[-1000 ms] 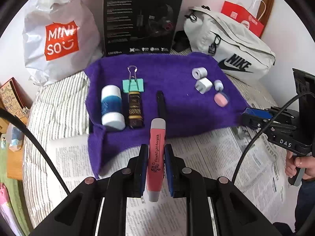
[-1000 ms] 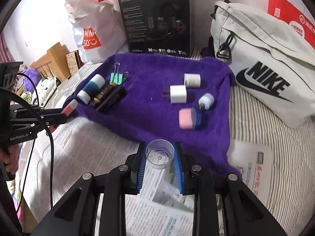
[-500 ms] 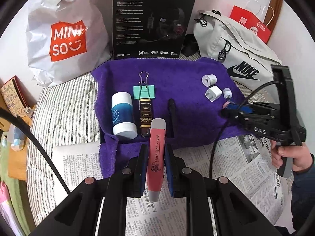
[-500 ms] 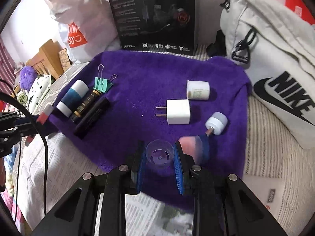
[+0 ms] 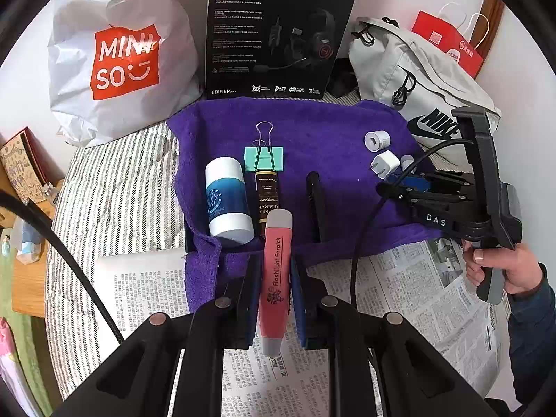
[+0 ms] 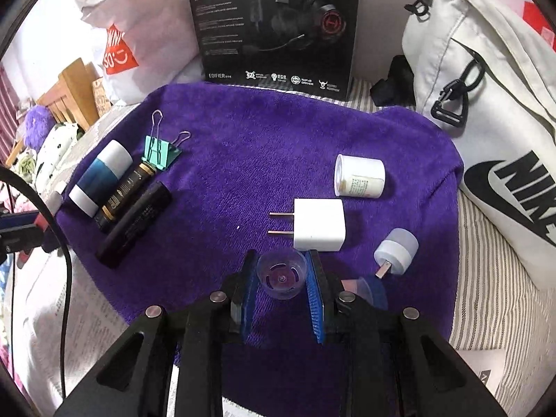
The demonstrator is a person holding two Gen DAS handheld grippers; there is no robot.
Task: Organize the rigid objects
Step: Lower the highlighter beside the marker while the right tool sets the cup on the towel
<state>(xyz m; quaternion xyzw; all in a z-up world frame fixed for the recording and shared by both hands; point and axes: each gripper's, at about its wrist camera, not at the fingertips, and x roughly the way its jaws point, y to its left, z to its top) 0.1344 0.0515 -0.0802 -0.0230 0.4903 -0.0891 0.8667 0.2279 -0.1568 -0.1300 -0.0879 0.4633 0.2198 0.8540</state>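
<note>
A purple towel [image 5: 330, 132] [image 6: 243, 160] holds two groups. On its left lie a blue-white bottle [image 5: 226, 201] [image 6: 100, 177], a green binder clip [image 5: 264, 158], a dark gold-trimmed tube [image 5: 267, 198] and a black stick [image 5: 316, 205]. On its right lie a white roll [image 6: 359, 175], a white charger [image 6: 319, 224], a small plug light [image 6: 398, 250] and a pink item [image 6: 361, 286]. My left gripper [image 5: 276, 295] is shut on a pink flashlight pen [image 5: 276, 274] at the towel's front edge. My right gripper [image 6: 281, 278] is shut on a clear plastic cap [image 6: 282, 272] just before the charger.
A Miniso bag [image 5: 118, 62], a black headset box [image 5: 278, 31] and a Nike bag [image 5: 417, 83] [image 6: 486, 104] stand behind the towel. Newspaper [image 5: 410, 278] covers the striped bed in front. The right gripper also shows in the left wrist view [image 5: 392, 187].
Both grippers moved forward toward the towel. The right one carried the clear cap from over the newspaper onto the towel's right group. The left one brought the pen closer to the left group.
</note>
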